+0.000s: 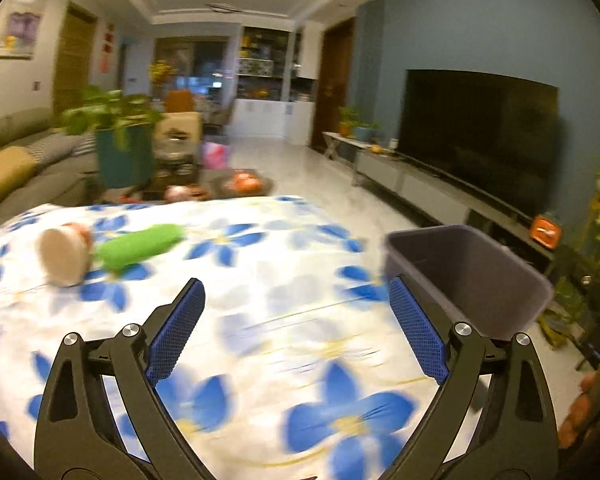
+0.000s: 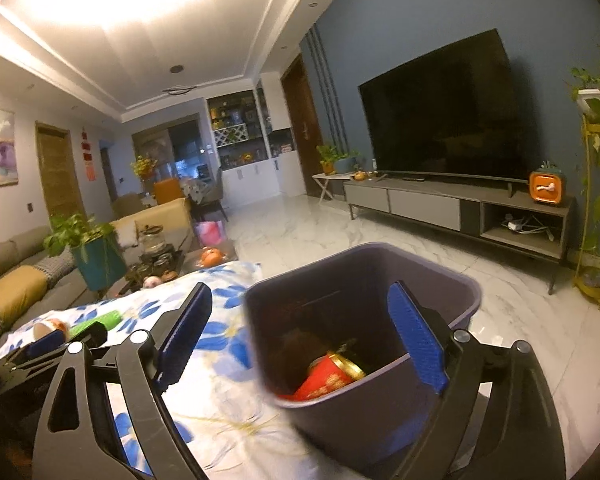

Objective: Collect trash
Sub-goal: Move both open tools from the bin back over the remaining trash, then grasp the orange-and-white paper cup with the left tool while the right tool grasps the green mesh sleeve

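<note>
Motion smear and hidden bin contents

Blue-flowered white tablecloth [image 1: 260, 320] smeared by motion; round tan-ended container [image 1: 64, 254] and green cylinder [image 1: 140, 246] too blurred to identify. Dark grey plastic bin [image 2: 380, 432] near rim blurred; wall hides most contents, red gold-rimmed can [image 2: 332, 376] partly covered.

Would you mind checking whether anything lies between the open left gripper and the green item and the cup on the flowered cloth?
Nothing visible does. From the left gripper, only bare flowered cloth stretches to the green item and the tipped cup beside it. The bin sits off to the other side.
</note>
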`<state>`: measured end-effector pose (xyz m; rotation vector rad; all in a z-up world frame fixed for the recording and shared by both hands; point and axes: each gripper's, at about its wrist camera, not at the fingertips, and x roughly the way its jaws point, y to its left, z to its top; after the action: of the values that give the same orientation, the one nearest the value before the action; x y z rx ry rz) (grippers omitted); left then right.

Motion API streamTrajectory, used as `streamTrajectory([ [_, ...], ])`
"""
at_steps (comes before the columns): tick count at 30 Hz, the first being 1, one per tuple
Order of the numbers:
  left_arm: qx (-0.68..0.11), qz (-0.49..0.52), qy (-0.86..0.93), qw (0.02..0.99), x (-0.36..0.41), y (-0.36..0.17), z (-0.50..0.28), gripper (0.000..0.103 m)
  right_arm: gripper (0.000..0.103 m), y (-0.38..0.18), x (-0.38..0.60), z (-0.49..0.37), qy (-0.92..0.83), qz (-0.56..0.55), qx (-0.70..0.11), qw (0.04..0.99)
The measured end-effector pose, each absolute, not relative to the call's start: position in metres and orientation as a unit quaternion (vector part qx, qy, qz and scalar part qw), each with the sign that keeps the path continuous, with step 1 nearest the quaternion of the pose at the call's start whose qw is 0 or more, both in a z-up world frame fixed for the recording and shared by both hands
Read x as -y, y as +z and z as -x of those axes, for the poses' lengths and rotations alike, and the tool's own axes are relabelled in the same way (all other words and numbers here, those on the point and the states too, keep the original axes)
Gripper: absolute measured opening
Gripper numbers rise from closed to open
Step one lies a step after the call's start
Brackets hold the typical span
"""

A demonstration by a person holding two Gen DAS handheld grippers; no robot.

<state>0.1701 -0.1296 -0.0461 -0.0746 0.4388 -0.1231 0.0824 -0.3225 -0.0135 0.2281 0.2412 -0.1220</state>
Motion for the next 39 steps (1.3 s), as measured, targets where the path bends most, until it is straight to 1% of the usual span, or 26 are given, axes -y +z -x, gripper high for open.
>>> streamTrajectory([
  [6, -0.216, 0.061, -0.003, 0.974, 0.069, -0.044, -0.159, 0.092, 0.087, -0.015, 0.28, -0.082, -0.025, -0.096, -0.131, 0.986],
  [17, -0.216, 0.068, 0.091, 0.97, -0.047, -0.045, -0.13, 0.092, 0.087, -0.015, 0.186, -0.092, 0.051, -0.077, -0.149, 0.985],
  [23, -0.193, 0.074, 0.129, 0.97, -0.099, -0.031, -0.135, 0.092, 0.087, -0.015, 0.136, -0.109, 0.085, -0.061, -0.154, 0.982],
  [26, -0.195, 0.072, 0.132, 0.969, -0.115, -0.028, -0.147, 0.091, 0.087, -0.012, 0.117, -0.119, 0.098, -0.055, -0.152, 0.982],
  [31, -0.223, 0.053, 0.098, 0.968, -0.114, -0.038, -0.181, 0.082, 0.087, -0.01, 0.091, -0.139, 0.107, -0.048, -0.151, 0.982],
  [33, -0.24, 0.037, 0.097, 0.965, -0.111, -0.045, -0.198, 0.072, 0.087, -0.01, 0.084, -0.145, 0.107, -0.045, -0.151, 0.982],
  [34, -0.247, 0.033, 0.094, 0.964, -0.111, -0.048, -0.206, 0.07, 0.087, -0.01, 0.08, -0.149, 0.108, -0.044, -0.15, 0.982],
  [36, -0.264, 0.031, 0.089, 0.96, -0.112, -0.056, -0.222, 0.061, 0.087, -0.011, 0.075, -0.158, 0.107, -0.04, -0.152, 0.982],
  [37, -0.271, 0.03, 0.086, 0.958, -0.113, -0.06, -0.227, 0.059, 0.087, -0.011, 0.073, -0.162, 0.107, -0.039, -0.153, 0.982],
  [39, -0.287, 0.033, 0.079, 0.954, -0.115, -0.067, -0.24, 0.051, 0.087, -0.014, 0.069, -0.17, 0.108, -0.037, -0.158, 0.981],
])
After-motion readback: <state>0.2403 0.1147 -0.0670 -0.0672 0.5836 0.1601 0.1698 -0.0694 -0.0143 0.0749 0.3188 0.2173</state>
